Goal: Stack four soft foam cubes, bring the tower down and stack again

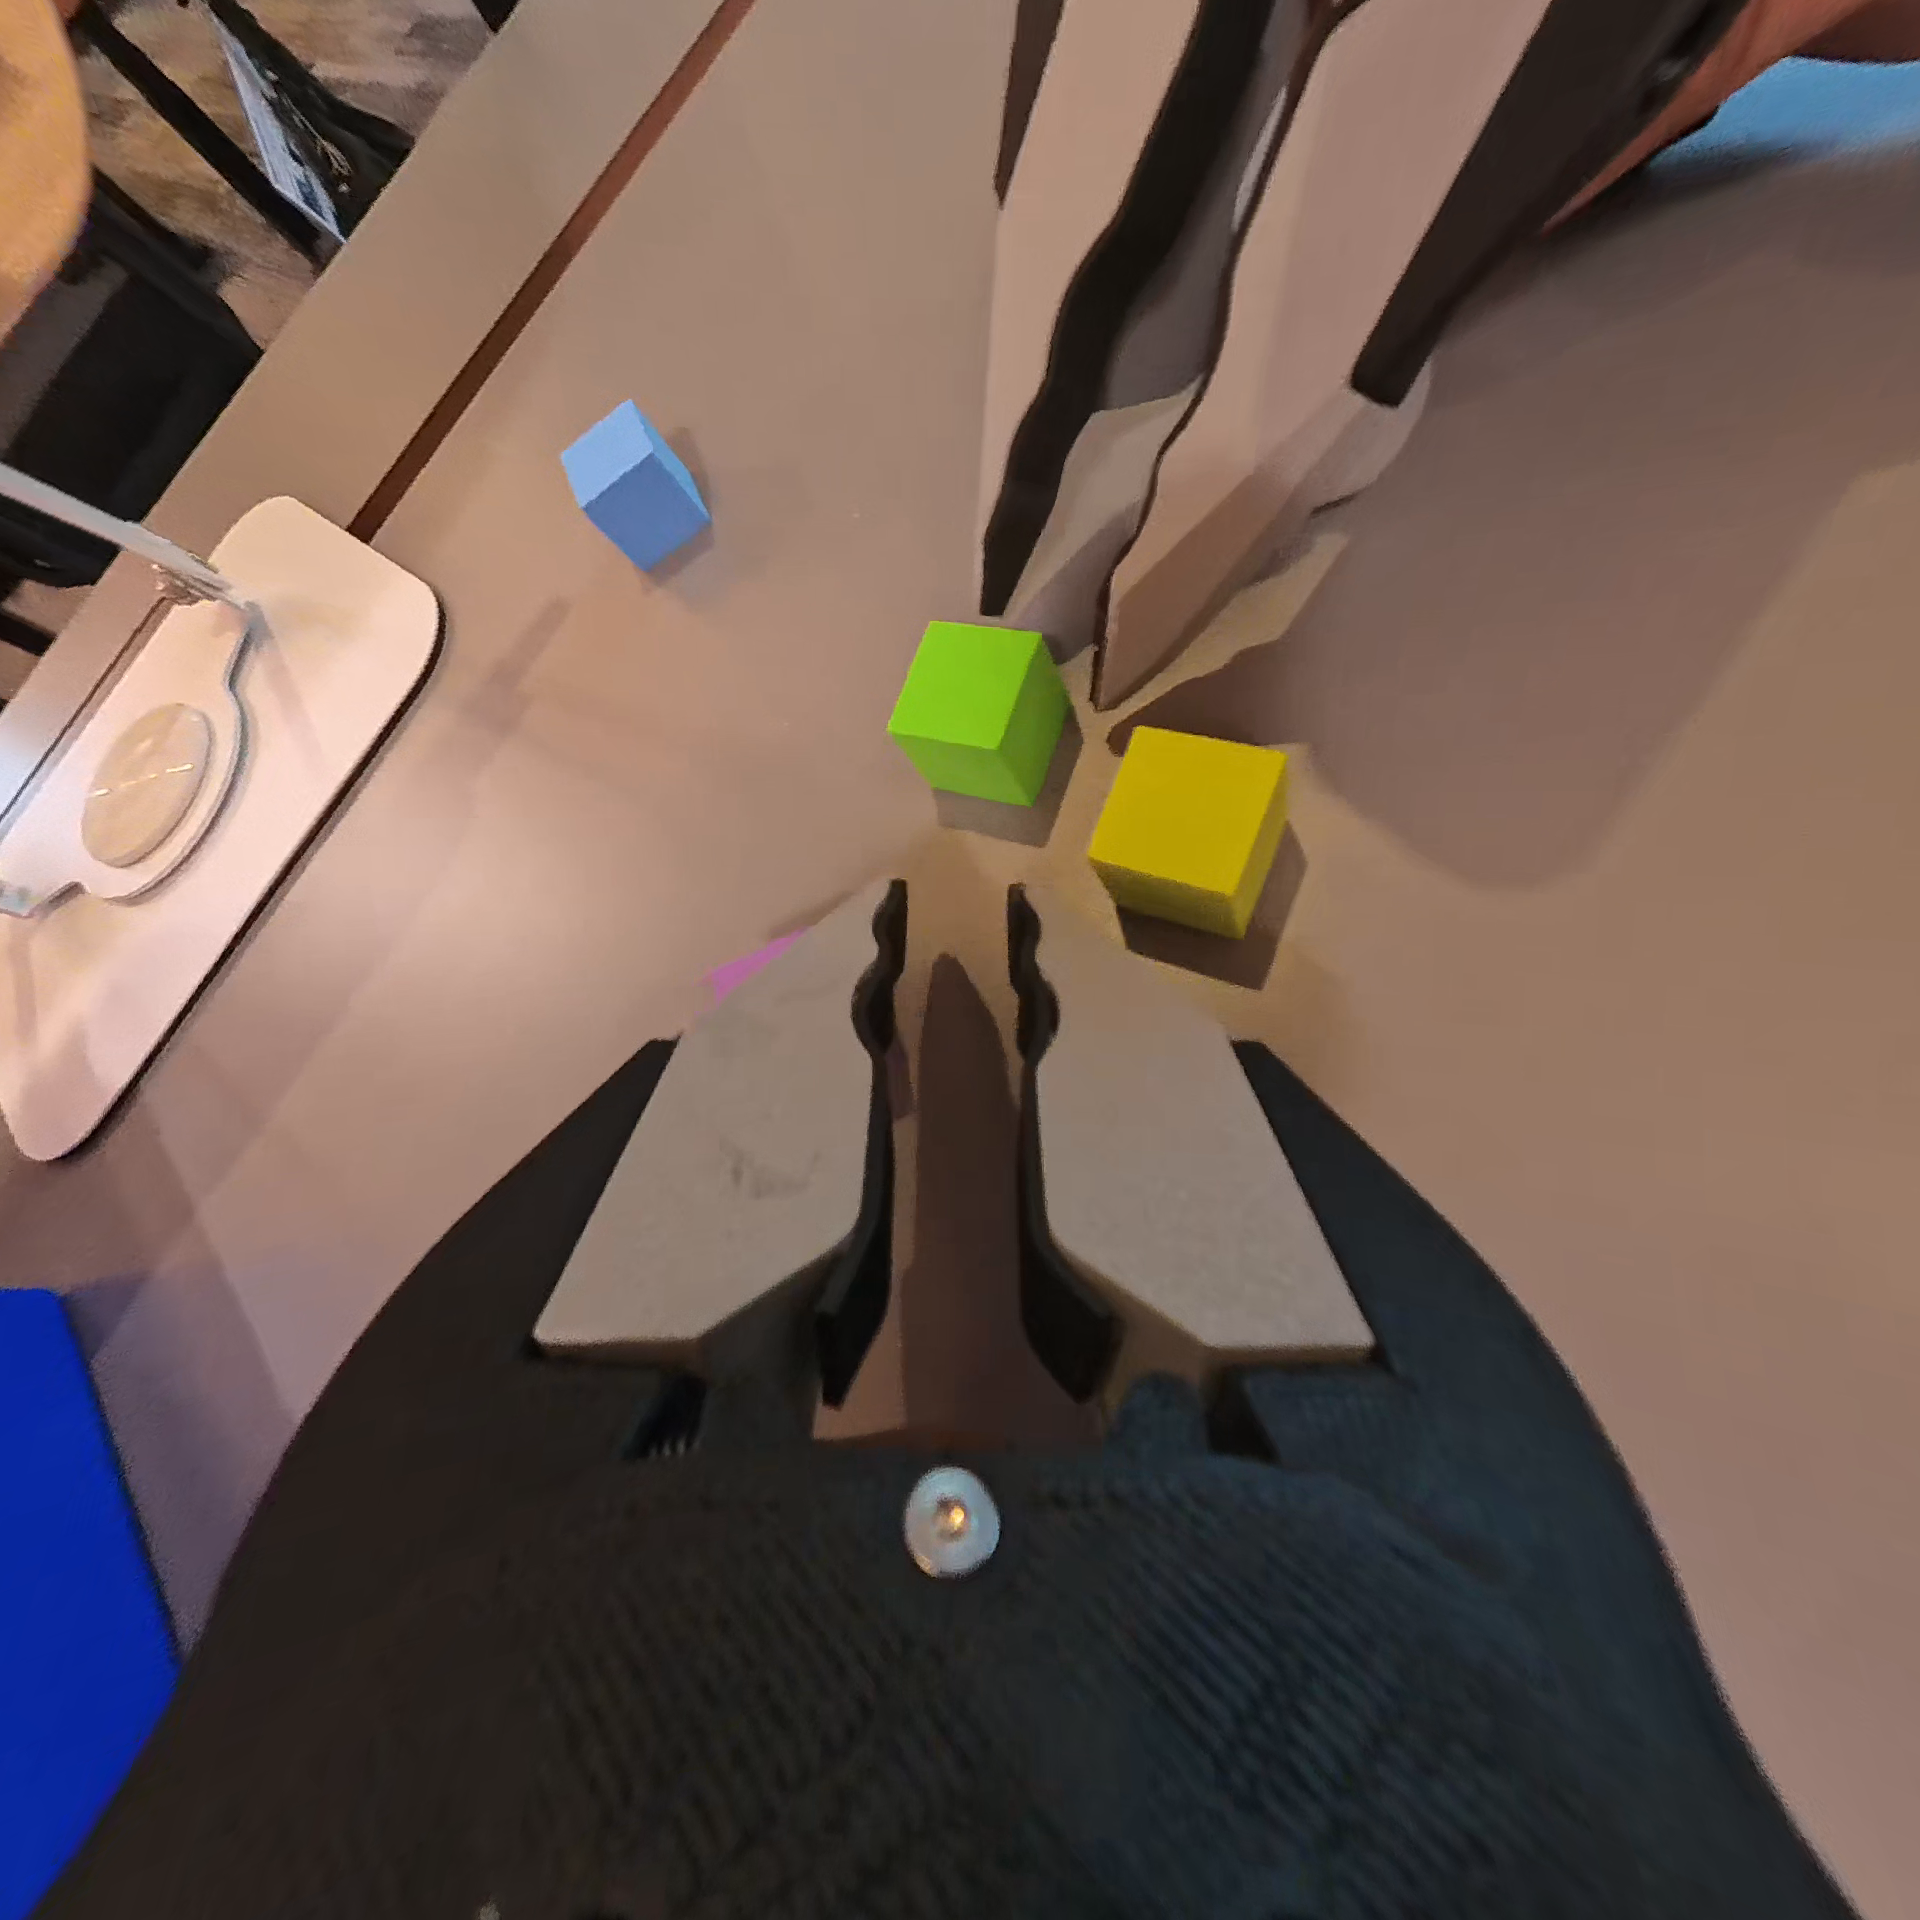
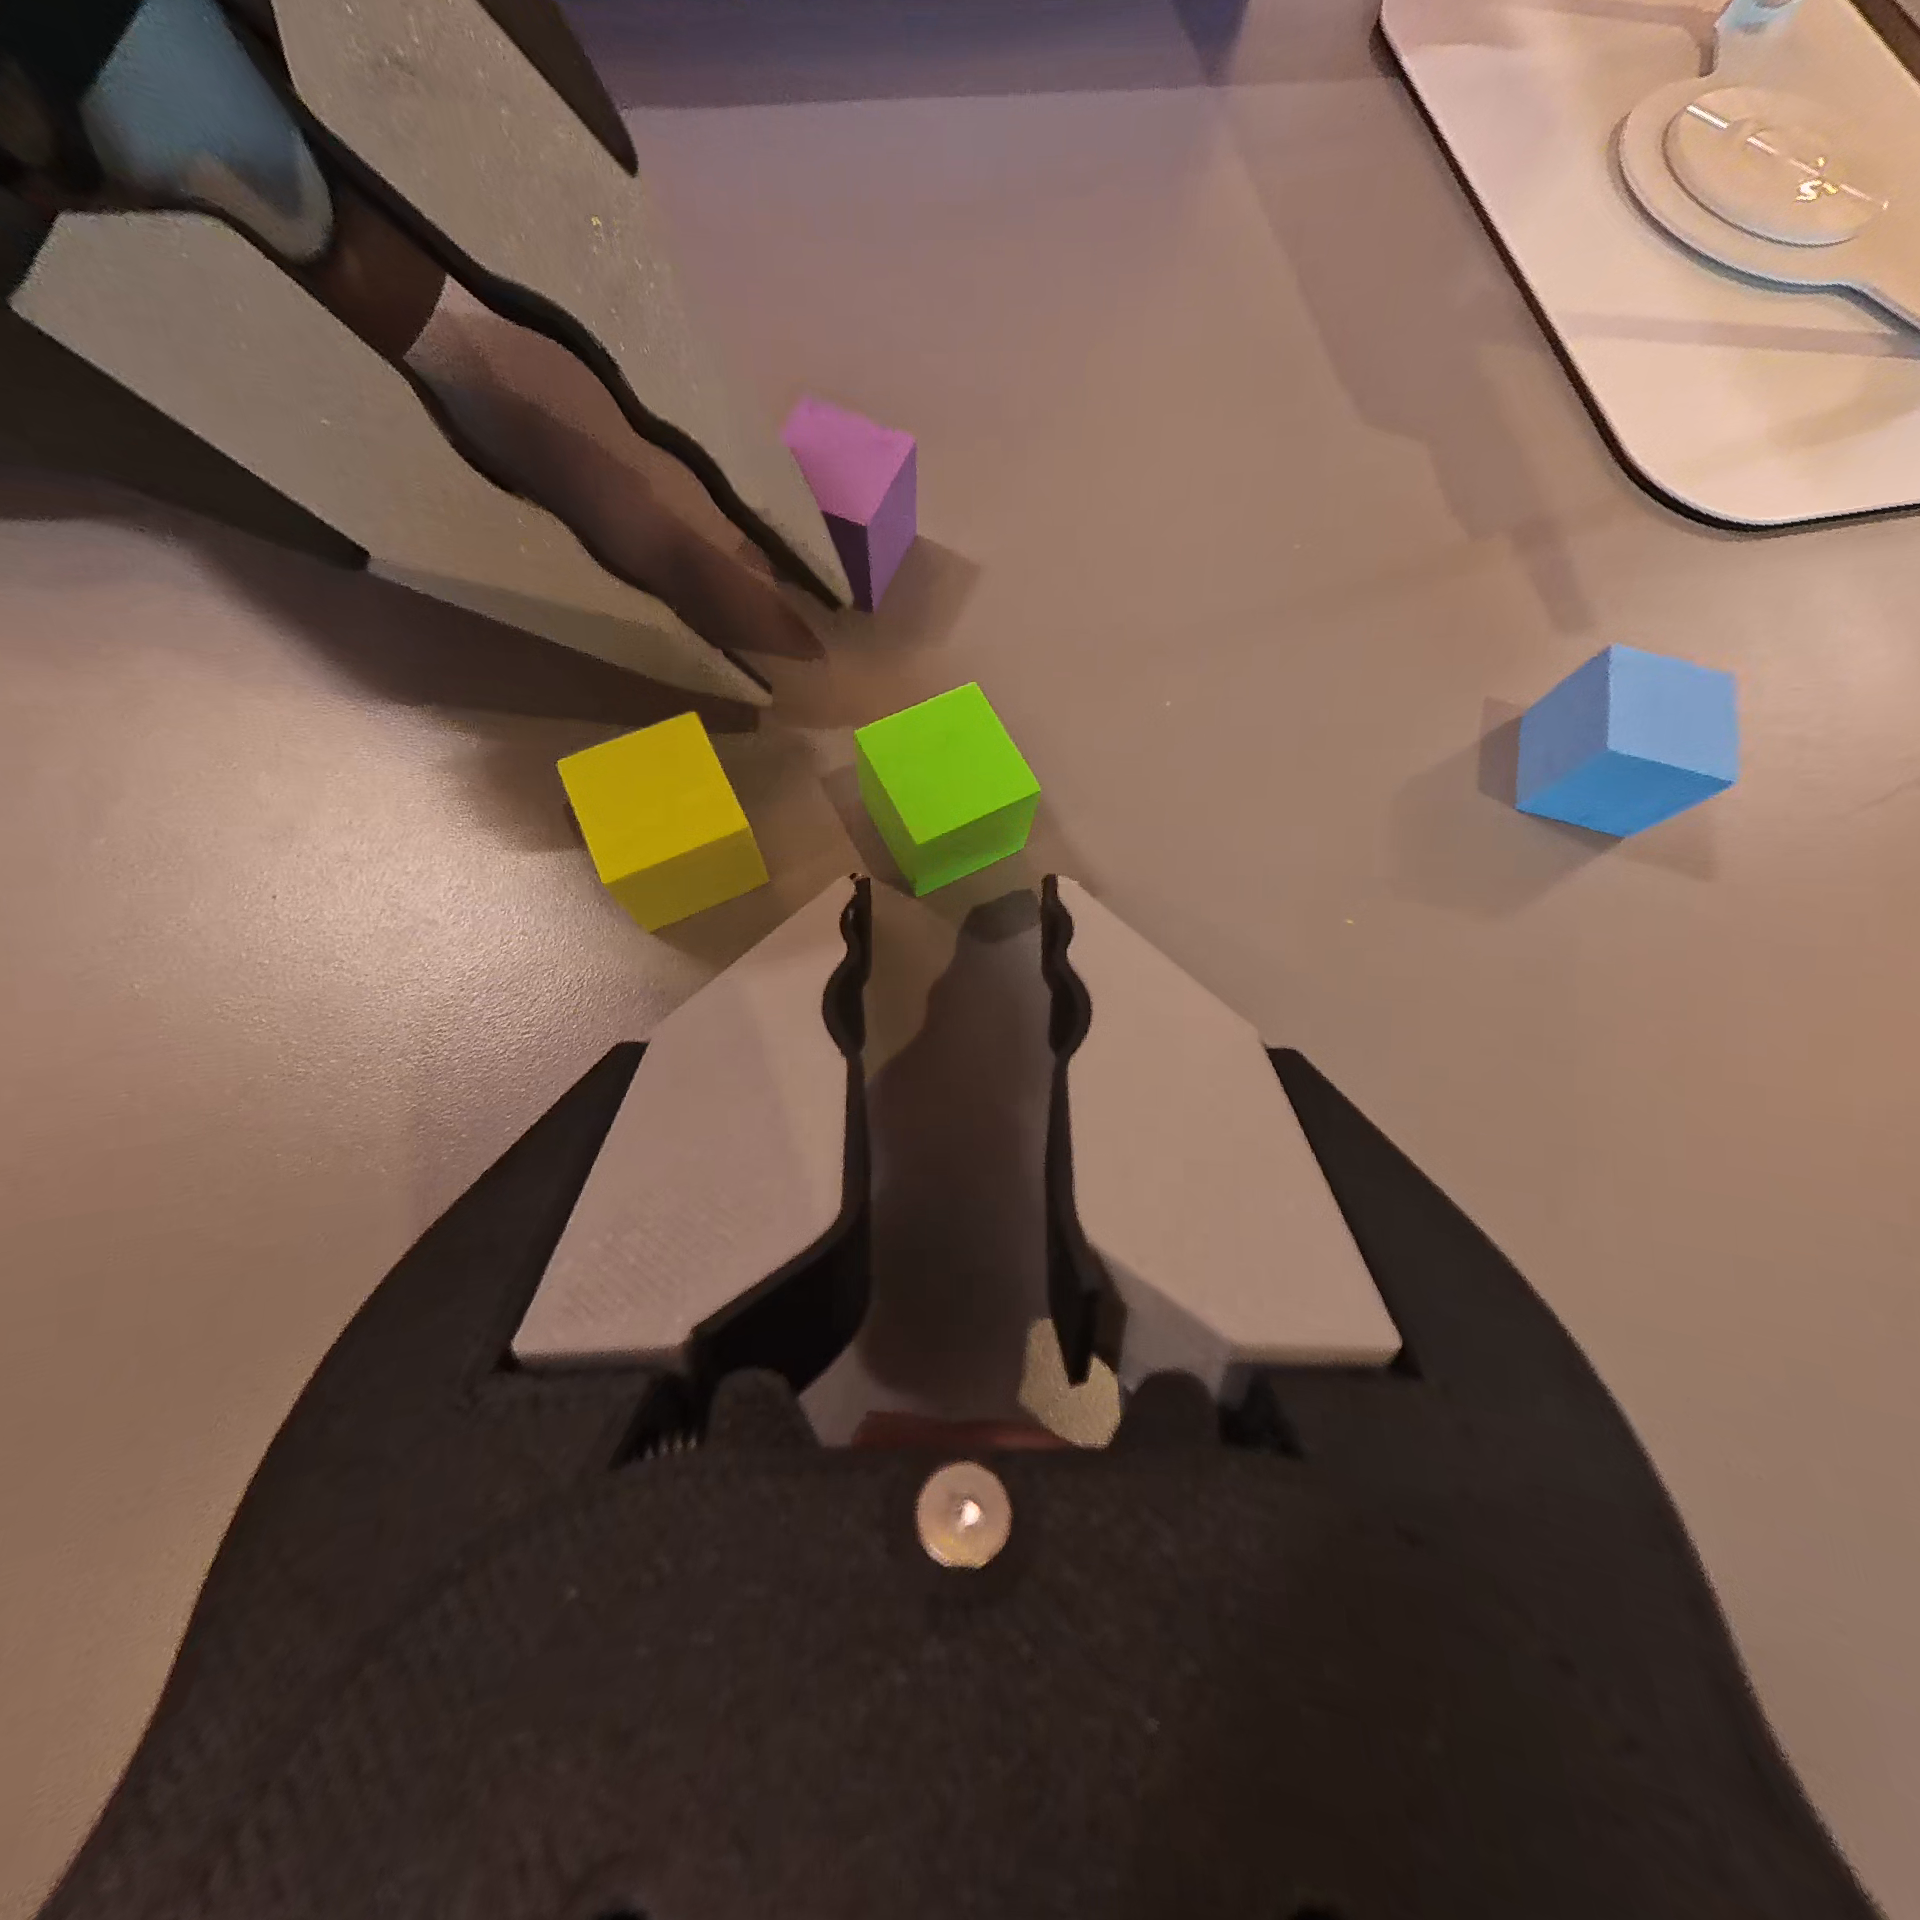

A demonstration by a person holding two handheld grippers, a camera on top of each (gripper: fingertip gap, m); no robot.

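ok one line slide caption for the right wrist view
Right gripper open over green cube; yellow, purple and blue cubes unstacked nearby.

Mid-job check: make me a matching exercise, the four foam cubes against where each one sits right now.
Things:
1. green cube
2. yellow cube
3. purple cube
4. blue cube

Places:
A. alone, off toward the white stand base
B. just ahead of the right gripper fingertips
C. partly behind one left gripper finger
D. left of the green cube in the right wrist view, near the left gripper's tips

Pairs: 1-B, 2-D, 3-C, 4-A. All four lie singly on the table.
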